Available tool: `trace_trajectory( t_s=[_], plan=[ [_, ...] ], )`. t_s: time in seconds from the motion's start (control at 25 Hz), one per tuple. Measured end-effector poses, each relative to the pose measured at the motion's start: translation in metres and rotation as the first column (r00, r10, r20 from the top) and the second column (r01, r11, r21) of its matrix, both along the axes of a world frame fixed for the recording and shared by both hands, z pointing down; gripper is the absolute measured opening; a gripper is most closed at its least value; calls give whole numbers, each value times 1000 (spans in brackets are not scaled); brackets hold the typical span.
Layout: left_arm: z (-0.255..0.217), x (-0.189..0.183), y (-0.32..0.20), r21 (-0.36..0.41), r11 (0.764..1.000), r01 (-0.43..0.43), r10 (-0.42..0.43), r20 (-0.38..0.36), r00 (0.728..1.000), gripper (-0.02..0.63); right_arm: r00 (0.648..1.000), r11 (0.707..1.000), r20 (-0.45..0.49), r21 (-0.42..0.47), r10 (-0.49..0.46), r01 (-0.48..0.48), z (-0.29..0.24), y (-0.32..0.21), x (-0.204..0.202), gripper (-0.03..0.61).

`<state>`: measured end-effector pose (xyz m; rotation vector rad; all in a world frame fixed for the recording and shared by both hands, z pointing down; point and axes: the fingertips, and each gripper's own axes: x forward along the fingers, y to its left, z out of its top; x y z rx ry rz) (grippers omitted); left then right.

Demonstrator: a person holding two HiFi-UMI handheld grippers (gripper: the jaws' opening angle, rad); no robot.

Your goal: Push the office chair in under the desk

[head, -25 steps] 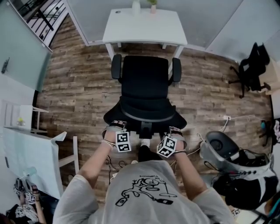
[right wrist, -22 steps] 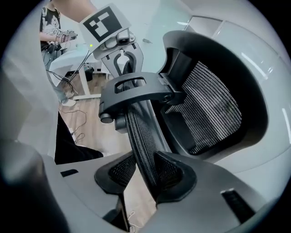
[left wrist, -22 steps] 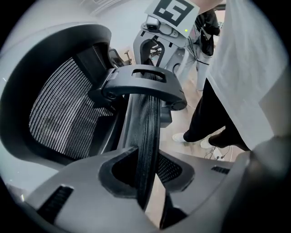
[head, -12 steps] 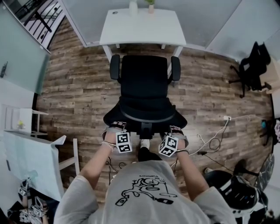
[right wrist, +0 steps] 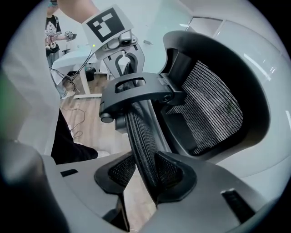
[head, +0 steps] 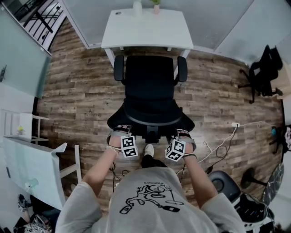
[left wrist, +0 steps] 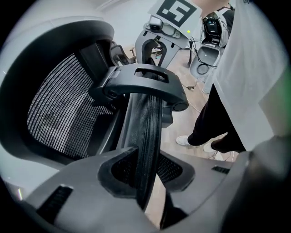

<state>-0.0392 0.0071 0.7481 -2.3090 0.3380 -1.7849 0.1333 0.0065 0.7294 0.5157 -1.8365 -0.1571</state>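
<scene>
The black mesh office chair faces the white desk, its armrests just at the desk's front edge. I stand behind it with both grippers on the backrest's top rim. My left gripper is shut on the left part of the rim; in the left gripper view the mesh edge runs between the jaws, both pads pressed on it. My right gripper is shut on the right part; the mesh rim is clamped in its jaws in the right gripper view. The headrest bracket lies between the two grips.
A white table stands at lower left, a black chair at far right, another chair's base at lower right. Cables trail on the wood floor. Small items sit at the desk's back. A person stands far off.
The chair has rolled toward the desk with both grippers still on its backrest; its armrests now reach the desk's front edge. The chair at lower right has shifted down in the picture.
</scene>
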Motion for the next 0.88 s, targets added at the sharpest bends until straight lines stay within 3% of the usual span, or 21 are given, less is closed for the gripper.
trace_trajectory(
  t_s=[0.88],
  plan=[
    [2, 8, -67, 9, 1000, 27, -27, 2, 1000, 109, 1000, 999, 1, 26, -23, 23, 1, -69, 9, 158]
  ],
)
